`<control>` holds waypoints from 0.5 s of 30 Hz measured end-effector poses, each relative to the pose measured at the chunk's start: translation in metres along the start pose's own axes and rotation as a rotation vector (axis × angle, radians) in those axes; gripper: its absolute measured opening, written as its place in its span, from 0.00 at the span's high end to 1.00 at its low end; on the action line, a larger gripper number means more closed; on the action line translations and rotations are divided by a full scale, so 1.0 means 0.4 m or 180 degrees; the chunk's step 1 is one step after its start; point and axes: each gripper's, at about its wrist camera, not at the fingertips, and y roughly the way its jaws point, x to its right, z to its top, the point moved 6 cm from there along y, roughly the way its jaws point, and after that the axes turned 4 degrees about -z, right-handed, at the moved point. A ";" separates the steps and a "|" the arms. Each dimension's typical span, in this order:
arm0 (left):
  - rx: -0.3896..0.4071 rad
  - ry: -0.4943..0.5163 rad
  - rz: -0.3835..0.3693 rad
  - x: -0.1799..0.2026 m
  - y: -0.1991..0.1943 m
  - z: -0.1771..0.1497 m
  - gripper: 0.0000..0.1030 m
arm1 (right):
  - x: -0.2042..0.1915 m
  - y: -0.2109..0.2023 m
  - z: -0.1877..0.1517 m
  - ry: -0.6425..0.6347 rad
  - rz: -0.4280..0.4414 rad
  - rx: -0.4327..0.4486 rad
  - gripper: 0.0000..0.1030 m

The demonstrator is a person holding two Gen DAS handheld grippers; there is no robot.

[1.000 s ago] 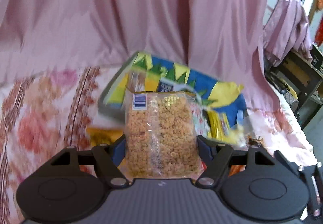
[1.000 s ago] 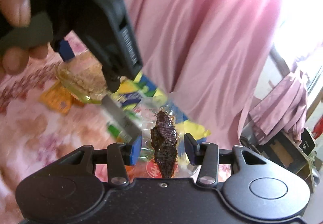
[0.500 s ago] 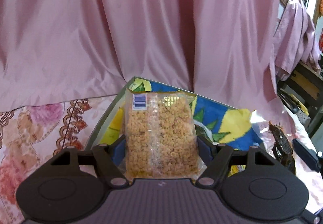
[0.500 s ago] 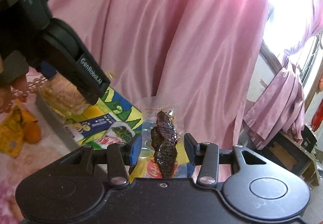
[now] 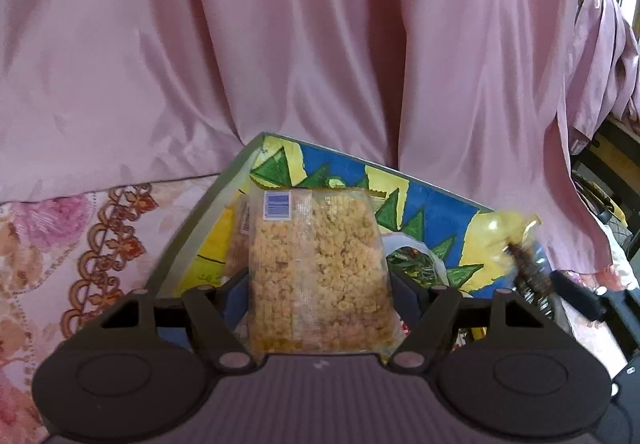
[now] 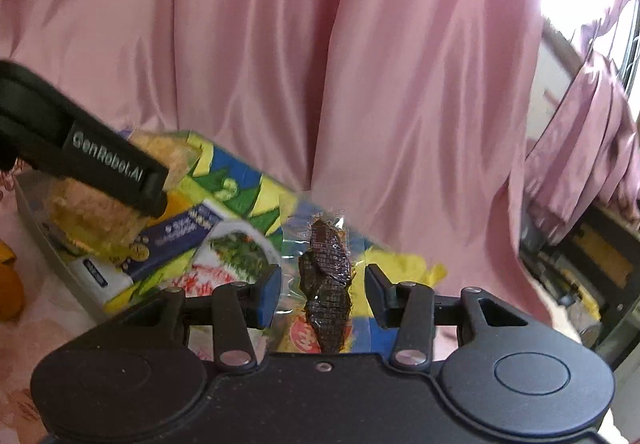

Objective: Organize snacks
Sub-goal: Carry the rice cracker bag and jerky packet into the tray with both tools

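My left gripper (image 5: pixel 318 284) is shut on a clear bag of golden crispy snack (image 5: pixel 320 268), held upright over the near-left part of a box painted blue, yellow and green inside (image 5: pixel 432 200). My right gripper (image 6: pixel 323 294) is shut on a clear packet with a dark brown snack (image 6: pixel 326 284), held over the box's (image 6: pixel 240 172) right part. The left view shows that dark packet (image 5: pixel 528 276) at the right, just beside the box. In the right view, the left gripper's black finger (image 6: pixel 100 164) crosses the golden bag (image 6: pixel 92 212).
A blue-and-white packet picturing greens (image 6: pixel 192 232) lies in the box beside a red-and-white one. An orange packet (image 6: pixel 6 284) lies on the floral cloth (image 5: pixel 48 244) left of the box. Pink drapes (image 5: pixel 320 44) hang close behind. Dark furniture (image 6: pixel 580 264) stands at the right.
Both grippers have moved with their packets toward the box, which now fills more of each view. The hand on the left gripper has left the right view.
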 end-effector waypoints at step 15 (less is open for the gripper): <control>0.0027 0.0253 0.0134 0.016 0.032 -0.010 0.27 | -0.023 0.033 -0.036 -0.0021 0.0117 -0.0239 0.54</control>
